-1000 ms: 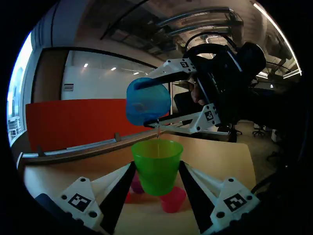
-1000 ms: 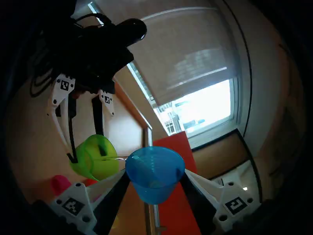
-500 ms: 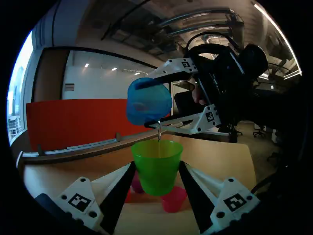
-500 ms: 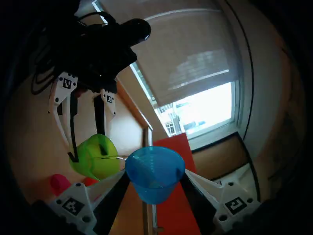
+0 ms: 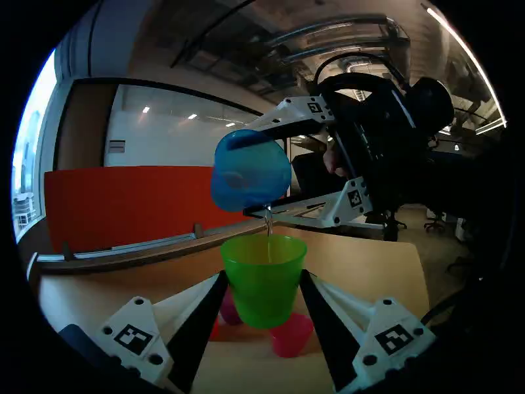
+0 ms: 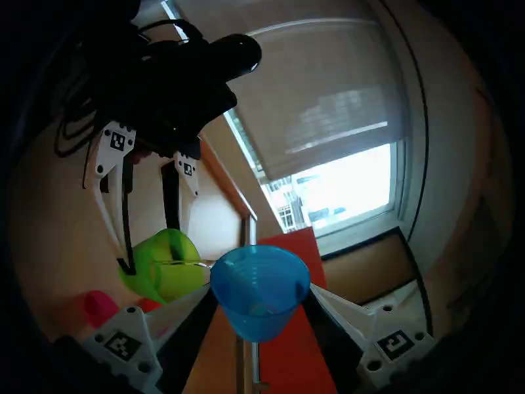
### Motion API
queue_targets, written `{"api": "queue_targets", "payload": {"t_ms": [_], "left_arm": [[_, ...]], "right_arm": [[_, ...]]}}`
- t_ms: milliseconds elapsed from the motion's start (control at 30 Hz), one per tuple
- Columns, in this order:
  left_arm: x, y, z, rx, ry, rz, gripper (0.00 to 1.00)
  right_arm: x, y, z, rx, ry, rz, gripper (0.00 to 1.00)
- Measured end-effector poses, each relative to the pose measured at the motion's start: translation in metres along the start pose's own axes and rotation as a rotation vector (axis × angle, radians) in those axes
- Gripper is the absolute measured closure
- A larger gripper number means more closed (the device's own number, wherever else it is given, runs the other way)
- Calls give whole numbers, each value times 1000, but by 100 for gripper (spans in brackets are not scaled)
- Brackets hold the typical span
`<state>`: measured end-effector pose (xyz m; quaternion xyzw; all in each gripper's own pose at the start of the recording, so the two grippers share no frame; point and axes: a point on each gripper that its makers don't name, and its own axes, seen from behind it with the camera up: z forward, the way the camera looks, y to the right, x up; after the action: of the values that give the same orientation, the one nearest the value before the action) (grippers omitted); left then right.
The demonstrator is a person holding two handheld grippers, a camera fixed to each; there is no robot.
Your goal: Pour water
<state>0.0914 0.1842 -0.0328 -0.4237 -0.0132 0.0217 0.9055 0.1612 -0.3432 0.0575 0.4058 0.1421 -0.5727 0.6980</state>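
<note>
Left gripper (image 5: 262, 284) is clamped on the green cup (image 5: 264, 292), one finger on each side wall, cup upright and held above the table (image 5: 374, 262). Right gripper (image 6: 260, 290) is clamped the same way on the blue cup (image 6: 260, 312). That cup is tipped, with its lip just above the green rim, and a thin stream (image 5: 268, 224) drops into the green one. So pour in progress. Handling, my read: both are thin, smooth plastic tumblers, light and a bit flexible. Grip mid-wall across the diameter with moderate squeeze, since too much ovals the wall and too little lets a tapered cup slide. The green one gains weight as it fills, so keep it level. Left gripper view gives what matters: the stream, the lip-to-rim gap, the blue cup's tilt from outside, and a pink cup (image 5: 289, 333) on the table below. Right gripper view looks into the blue cup's mouth. There's a glint near the lower wall, probably the remaining water, but I can't tell how much. It also shows the green cup from the side between the left fingers, plus a bright window (image 6: 341, 190). I can't make out the stream there.
</note>
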Motion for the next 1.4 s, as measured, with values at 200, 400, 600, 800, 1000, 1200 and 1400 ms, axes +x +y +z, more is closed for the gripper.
{"api": "queue_targets", "payload": {"t_ms": [200, 400, 600, 800, 1000, 1200, 1400], "left_arm": [[1, 0, 0, 0, 1, 0, 20], [2, 0, -1, 1, 3, -2, 20], [2, 1, -1, 0, 4, -2, 20], [4, 1, 0, 1, 8, -3, 20], [4, 0, 0, 1, 8, -4, 20], [4, -1, 0, 2, 9, -6, 20], [4, 0, 0, 1, 11, -6, 20]], "right_arm": [[0, 0, -1, 1, 0, -9, 11], [1, 3, -1, -2, 2, -12, 12], [1, 4, -3, -3, 4, -20, 12], [1, 6, -3, -5, 6, -29, 12], [1, 8, -3, -9, 7, -41, 12], [1, 9, -3, -11, 8, -51, 12], [0, 10, -3, -13, 6, -62, 12]]}}
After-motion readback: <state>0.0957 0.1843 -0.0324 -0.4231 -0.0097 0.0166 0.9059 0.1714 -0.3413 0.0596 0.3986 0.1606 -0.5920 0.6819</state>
